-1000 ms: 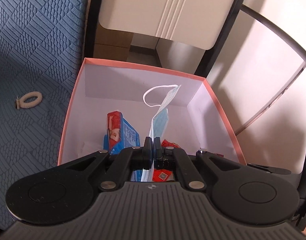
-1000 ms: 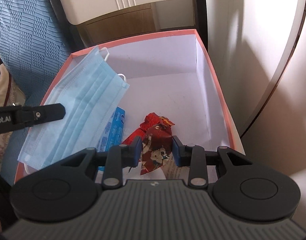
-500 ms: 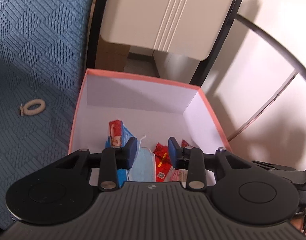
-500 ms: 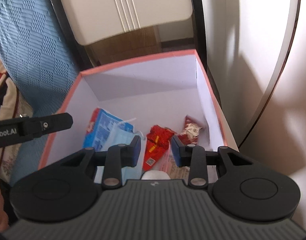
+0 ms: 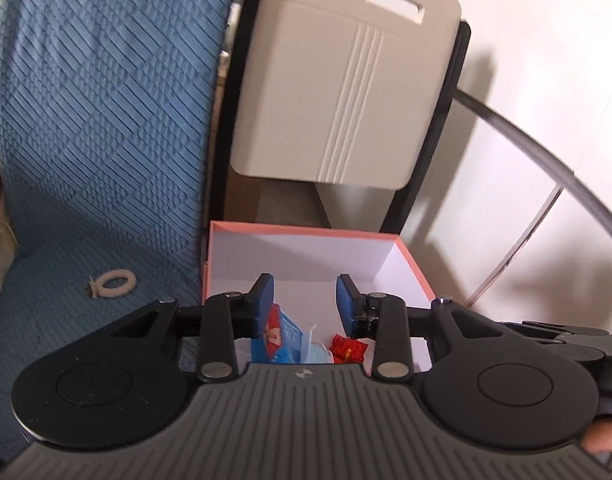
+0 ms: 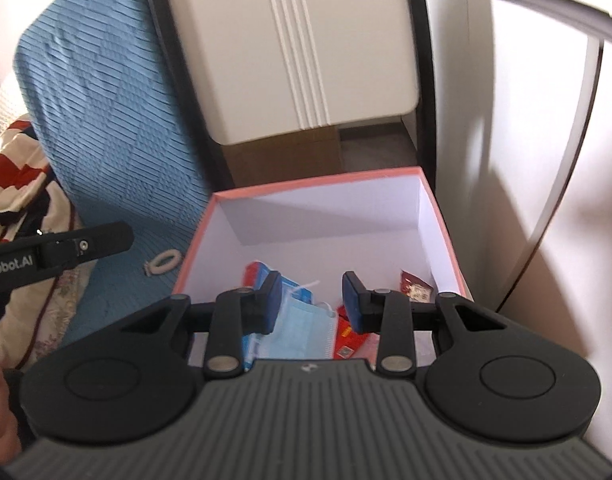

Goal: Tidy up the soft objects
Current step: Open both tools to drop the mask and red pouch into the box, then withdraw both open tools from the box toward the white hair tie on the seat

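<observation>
While both tools, left tool and right tool, gape empty: pink box (face mask, red packets inside).

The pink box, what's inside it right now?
Inside the pink box: a blue face mask, a blue and red packet partly under it, red wrappers and a small dark red packet. The near floor is hidden by the right gripper.

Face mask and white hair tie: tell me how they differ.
The face mask is blue, pleated and crumpled inside the pink box. The white hair tie is a small closed loop lying flat outside the box on the blue quilted cover. Neither is held by a gripper.
</observation>
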`<state>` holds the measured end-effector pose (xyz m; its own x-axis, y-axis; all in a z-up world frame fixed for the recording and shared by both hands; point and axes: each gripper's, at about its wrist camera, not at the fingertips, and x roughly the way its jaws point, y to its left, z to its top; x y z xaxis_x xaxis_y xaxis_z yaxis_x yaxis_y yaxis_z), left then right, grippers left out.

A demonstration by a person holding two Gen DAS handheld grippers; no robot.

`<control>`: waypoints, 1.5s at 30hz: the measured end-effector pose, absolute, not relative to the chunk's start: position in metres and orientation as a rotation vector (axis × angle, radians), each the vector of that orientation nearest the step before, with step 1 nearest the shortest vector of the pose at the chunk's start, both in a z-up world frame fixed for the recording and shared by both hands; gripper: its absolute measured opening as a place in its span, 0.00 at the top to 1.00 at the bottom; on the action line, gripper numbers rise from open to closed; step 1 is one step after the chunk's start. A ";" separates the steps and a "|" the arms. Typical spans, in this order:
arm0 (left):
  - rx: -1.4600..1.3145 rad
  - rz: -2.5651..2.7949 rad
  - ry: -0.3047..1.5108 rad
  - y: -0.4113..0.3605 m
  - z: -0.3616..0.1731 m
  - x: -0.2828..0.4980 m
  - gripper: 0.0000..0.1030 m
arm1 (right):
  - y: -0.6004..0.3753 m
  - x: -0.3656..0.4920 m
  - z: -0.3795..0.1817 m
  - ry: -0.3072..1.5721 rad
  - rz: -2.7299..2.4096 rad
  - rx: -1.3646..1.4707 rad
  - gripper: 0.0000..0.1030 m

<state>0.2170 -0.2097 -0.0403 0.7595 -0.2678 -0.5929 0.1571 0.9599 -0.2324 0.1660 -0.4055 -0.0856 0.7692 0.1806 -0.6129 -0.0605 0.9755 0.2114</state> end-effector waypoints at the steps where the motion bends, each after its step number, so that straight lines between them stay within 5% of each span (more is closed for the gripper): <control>1: -0.177 -0.232 0.664 -0.205 -0.037 0.214 0.61 | -0.402 0.164 -0.083 0.677 0.134 0.181 0.64; 20: -0.239 -0.168 0.550 -0.103 -0.015 0.167 0.61 | -0.302 0.134 -0.060 0.649 0.233 0.094 0.64; 45: -0.262 -0.062 0.653 -0.004 -0.094 0.142 0.61 | -0.208 0.126 -0.132 0.706 0.285 0.040 0.65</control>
